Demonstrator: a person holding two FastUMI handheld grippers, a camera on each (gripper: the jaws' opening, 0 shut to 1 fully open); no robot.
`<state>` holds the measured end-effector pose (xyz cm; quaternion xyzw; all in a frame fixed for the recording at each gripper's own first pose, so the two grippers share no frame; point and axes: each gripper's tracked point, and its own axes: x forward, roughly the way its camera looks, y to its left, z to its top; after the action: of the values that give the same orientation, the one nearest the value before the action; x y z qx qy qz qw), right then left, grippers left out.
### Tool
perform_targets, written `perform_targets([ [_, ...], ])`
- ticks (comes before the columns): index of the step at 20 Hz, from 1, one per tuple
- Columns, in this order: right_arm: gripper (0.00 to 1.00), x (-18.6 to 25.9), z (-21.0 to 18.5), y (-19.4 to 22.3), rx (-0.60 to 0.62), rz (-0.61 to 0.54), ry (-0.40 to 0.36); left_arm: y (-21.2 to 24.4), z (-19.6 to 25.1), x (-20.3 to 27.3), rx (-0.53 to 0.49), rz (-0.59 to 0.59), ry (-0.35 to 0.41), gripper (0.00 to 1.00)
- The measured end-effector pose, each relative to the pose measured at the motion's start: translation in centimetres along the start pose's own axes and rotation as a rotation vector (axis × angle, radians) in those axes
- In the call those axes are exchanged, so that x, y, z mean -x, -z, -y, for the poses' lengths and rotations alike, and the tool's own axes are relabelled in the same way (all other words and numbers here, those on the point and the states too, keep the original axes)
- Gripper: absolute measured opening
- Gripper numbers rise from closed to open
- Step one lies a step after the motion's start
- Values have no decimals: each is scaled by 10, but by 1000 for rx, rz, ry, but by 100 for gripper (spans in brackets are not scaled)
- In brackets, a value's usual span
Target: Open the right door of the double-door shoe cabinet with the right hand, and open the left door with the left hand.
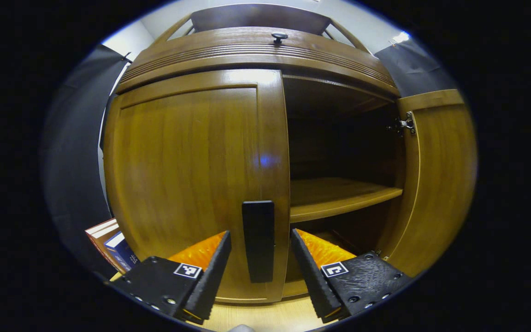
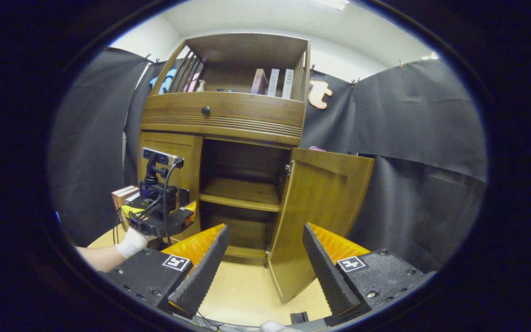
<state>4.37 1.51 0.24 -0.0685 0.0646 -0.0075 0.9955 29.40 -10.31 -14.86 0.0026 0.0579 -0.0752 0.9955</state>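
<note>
Cabinet point(image 1: 247, 55) fills the left gripper view: we see the left door point(image 1: 187, 184) shut, the right door point(image 1: 436, 180) swung wide. Our left gripper point(image 1: 261, 249) gapes apart, its fingers flanking the dark handle point(image 1: 258, 240) without touching it. In the right gripper view, the right gripper point(image 2: 265, 258) hangs spread and empty, well back from the cabinet. We judge the left door is the step in hand; next we pinch the handle and pull.

Bright overhead light, perhaps slight blur
</note>
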Motion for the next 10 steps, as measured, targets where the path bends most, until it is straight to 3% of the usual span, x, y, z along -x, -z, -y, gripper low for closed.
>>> perform_targets([
  [3, 100, -3, -2, -1, -26, -2, -12, 9, -5, -11, 1, -17, -15, 55],
  [5, 100, -2, -1, -6, -41, 7, -15, 19, -3, -16, 27, -56, -3, 55],
  [8, 100, 1, 3, -12, -51, 24, -8, 17, 0, -14, 56, -40, 34, 47],
  [10, 100, 3, 7, -13, -51, 28, 0, 14, -2, -11, 50, -41, 15, 31],
])
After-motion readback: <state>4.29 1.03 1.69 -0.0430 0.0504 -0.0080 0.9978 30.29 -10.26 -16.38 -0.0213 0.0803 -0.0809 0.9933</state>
